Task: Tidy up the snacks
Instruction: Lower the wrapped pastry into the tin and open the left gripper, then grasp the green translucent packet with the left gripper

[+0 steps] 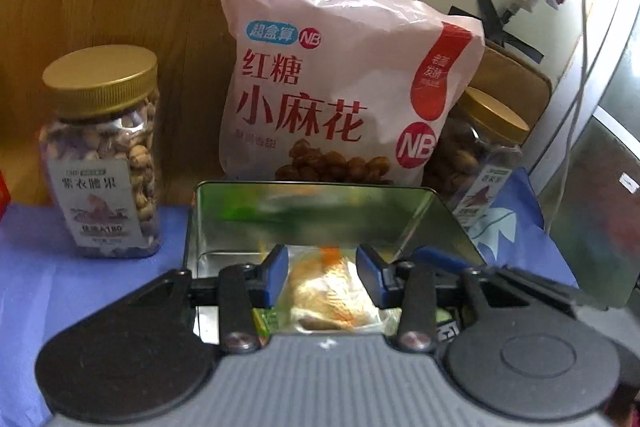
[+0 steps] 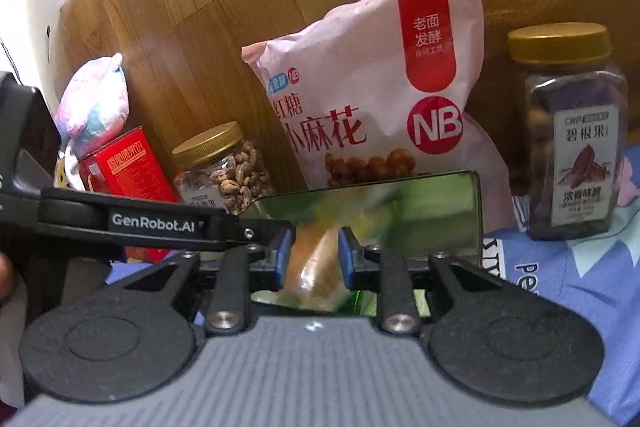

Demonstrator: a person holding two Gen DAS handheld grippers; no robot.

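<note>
both my grippers hover over the open metal tin [image 1: 448,223], a clear snack packet [image 1: 332,287] lying in it. my left gripper [image 1: 322,277] has its jaws apart, touching nothing; whether my right gripper [image 2: 313,255] pinches the packet i cannot tell. i'd lower gently, keeping clear of the rim. behind the tin's far edge: one pink bag [image 1: 340,99], two gold-lidded jars [image 1: 102,151], one red box [image 2: 128,163].

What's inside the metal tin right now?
The metal tin holds a clear-wrapped pastry snack and a green packet beside it. The hand-held grippers cover the rest of its floor.
</note>
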